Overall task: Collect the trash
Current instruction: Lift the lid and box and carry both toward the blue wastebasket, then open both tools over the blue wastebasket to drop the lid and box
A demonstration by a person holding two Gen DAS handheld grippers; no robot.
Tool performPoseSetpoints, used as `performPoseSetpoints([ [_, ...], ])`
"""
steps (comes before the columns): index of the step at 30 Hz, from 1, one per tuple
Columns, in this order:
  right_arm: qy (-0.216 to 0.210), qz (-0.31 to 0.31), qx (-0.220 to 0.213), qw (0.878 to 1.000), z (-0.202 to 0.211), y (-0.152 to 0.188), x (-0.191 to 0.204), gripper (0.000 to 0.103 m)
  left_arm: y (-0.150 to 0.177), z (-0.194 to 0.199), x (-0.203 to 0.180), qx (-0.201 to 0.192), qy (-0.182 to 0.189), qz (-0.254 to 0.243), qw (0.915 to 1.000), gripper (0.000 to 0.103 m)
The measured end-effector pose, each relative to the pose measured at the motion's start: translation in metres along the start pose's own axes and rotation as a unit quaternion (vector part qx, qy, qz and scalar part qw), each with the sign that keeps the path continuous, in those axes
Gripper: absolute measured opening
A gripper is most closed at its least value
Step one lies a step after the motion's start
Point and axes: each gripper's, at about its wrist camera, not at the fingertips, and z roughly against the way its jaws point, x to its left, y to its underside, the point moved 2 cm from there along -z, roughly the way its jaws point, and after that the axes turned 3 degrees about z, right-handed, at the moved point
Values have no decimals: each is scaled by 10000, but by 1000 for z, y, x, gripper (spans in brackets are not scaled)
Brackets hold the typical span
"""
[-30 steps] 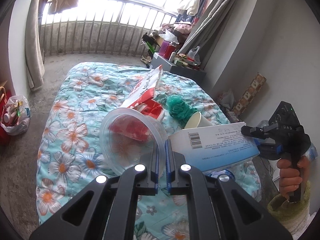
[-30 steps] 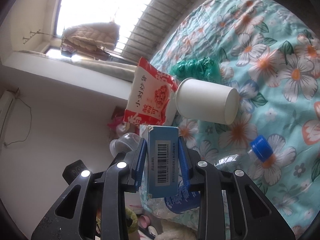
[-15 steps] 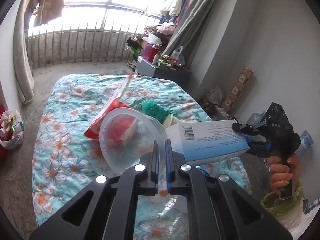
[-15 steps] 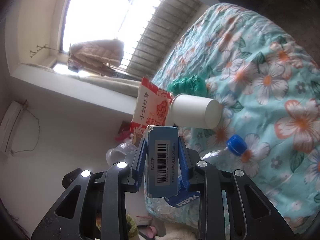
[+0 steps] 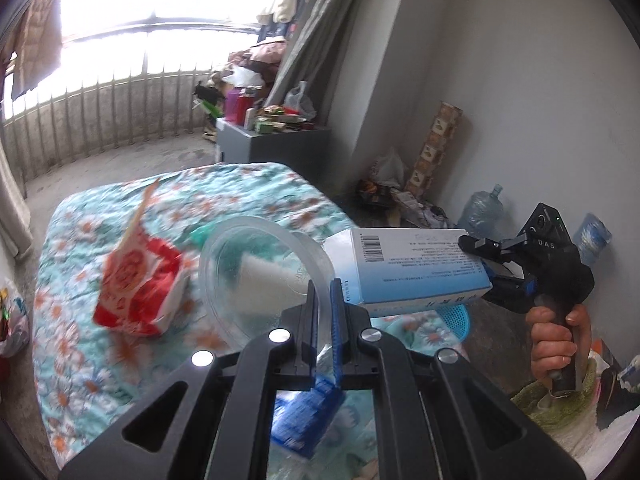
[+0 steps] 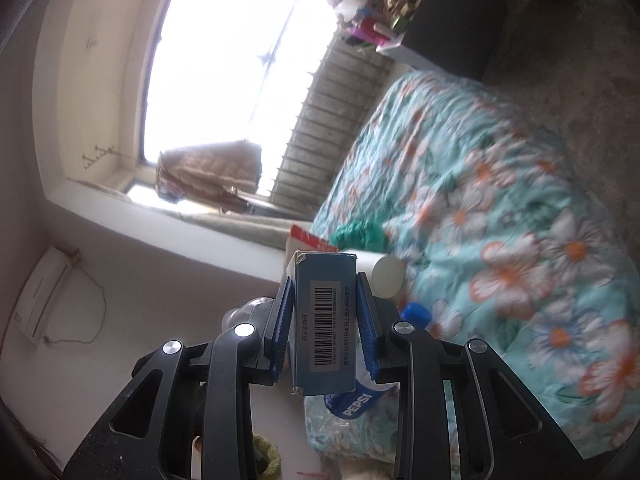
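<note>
Left wrist: left hand-held gripper (image 5: 324,312) pinches clear round plastic lid (image 5: 256,276); right (image 6: 324,320) clamps rectangular cardboard box (image 6: 324,320) (barcoded).

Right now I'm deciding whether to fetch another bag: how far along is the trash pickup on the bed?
Nothing visibly binned yet. In hand: the left gripper pinches a clear plastic cup; the right gripper clamps a blue carton. Left on the floral bedspread: red snack bag, white paper cup, green bag, Pepsi bottle.
</note>
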Motion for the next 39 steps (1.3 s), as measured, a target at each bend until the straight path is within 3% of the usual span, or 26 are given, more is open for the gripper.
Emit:
performPoseSetpoints([
  [7,96,-247,-812,9963,72,-15,-29,28,-25,-50,-61,301,602,-377,9970,5],
  [13,699,-453,-1724,9815,155,-27,-68,28,-40,-114,-128,840,1203,-740,9864,5],
  [15,1095,-527,-2069,9708,182,-27,-83,28,-44,-142,-157,1095,1416,-869,9800,5],
  [22,2505,-1145,-3008,9130,254,-21,-148,28,-37,-241,-255,1984,1895,-1294,9529,5],
  [27,2995,-1561,-3264,8829,266,-28,-190,28,-20,-317,-317,2507,2008,-1629,9329,5],
  [33,3429,-1956,-3543,8477,262,-48,-248,31,-3,-391,-370,2761,2016,-1822,9219,5],
  [34,3471,-1996,-3573,8438,259,-49,-259,36,3,-403,-375,2835,2020,-1871,9186,10],
  [35,3559,-2092,-3567,8381,256,-52,-278,44,9,-414,-379,2911,1968,-1919,9164,29],
  [36,3697,-2292,-3460,8313,250,-53,-301,62,18,-434,-382,2999,1745,-1968,9170,42],
  [37,3786,-2481,-3319,8276,249,-52,-318,65,23,-443,-381,3005,1584,-1955,9200,54],
  [39,3803,-3001,-2955,8234,241,-43,-358,65,28,-454,-375,2979,1358,-1796,9277,54],
])
